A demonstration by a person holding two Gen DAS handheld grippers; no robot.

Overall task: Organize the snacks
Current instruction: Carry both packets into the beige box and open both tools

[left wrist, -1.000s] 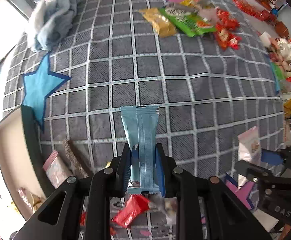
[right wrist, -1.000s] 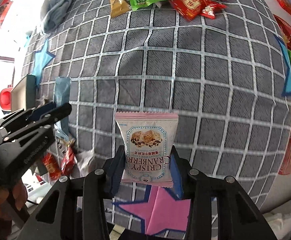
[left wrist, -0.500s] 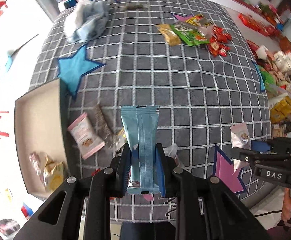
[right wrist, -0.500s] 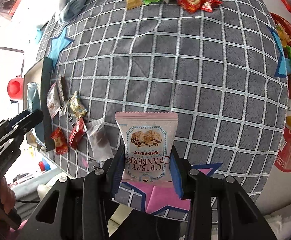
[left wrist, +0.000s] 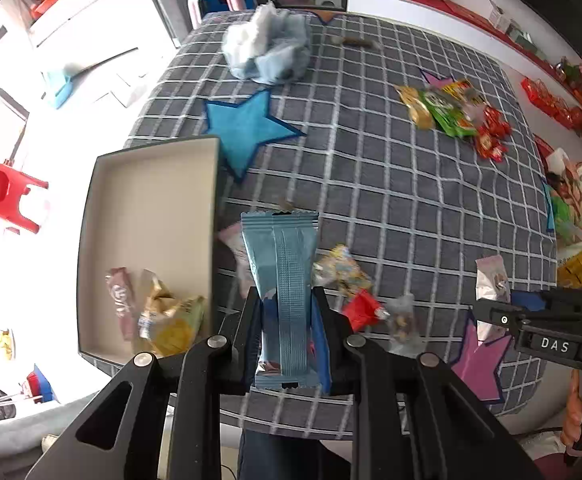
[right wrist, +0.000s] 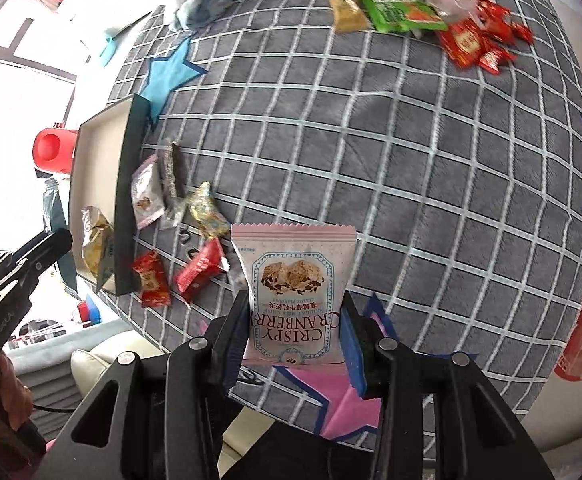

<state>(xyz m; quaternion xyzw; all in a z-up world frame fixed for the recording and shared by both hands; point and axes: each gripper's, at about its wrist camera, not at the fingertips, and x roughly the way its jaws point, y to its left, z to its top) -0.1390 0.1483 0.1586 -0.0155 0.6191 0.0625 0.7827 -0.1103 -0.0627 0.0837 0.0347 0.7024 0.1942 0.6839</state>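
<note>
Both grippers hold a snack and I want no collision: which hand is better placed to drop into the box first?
Left. Its gripper holds the blue packet right beside the box; the right gripper, with the pink packet, sits farther off.

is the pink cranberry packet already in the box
No, the pink cranberry packet is clamped in the right tongs above the checked cloth, well apart from the box.

1. Left wrist view: high above the near-left table edge, looking steeply down over the tray (left wrist: 151, 184).
2. Right wrist view: same steep angle, near edge, further right.
3. Shared: checked cloth (left wrist: 391, 184), tray (right wrist: 127, 152), loose snacks (right wrist: 199, 208), far snack pile (right wrist: 423, 8).
</note>
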